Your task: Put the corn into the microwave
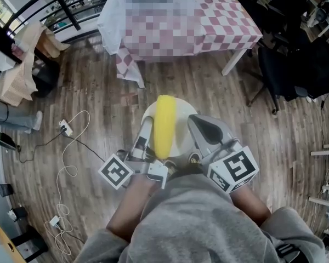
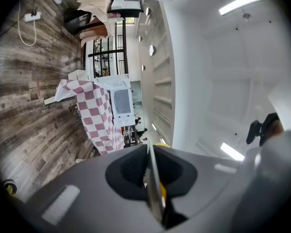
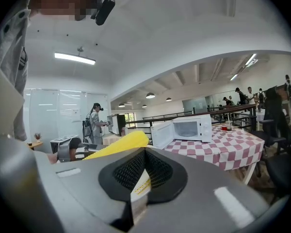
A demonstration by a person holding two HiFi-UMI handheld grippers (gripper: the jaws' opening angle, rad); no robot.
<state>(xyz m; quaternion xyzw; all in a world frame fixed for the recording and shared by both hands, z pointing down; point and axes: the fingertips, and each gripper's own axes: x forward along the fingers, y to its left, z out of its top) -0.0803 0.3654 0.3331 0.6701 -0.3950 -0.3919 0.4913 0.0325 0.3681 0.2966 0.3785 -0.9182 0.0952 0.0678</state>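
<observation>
Both the left gripper (image 1: 145, 133) and the right gripper (image 1: 199, 129) are clenched on the rim of the plate (image 1: 183, 118) bearing the corn (image 1: 164, 126), well apart from the open microwave (image 3: 186, 129); the carry is judged in hand, and a level approach is needed next.

A table (image 3: 223, 152) in red-and-white checked cloth carries 1 open white microwave (image 3: 186, 129) and 1 cup (image 3: 228, 125); white cables (image 1: 71, 147) trail across the wood floor (image 1: 208, 92).

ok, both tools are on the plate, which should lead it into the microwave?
Right, probably. The left tool and right tool both clamp the plate, but the open door of the microwave hangs at its left, so the right side has the clearer way in.
</observation>
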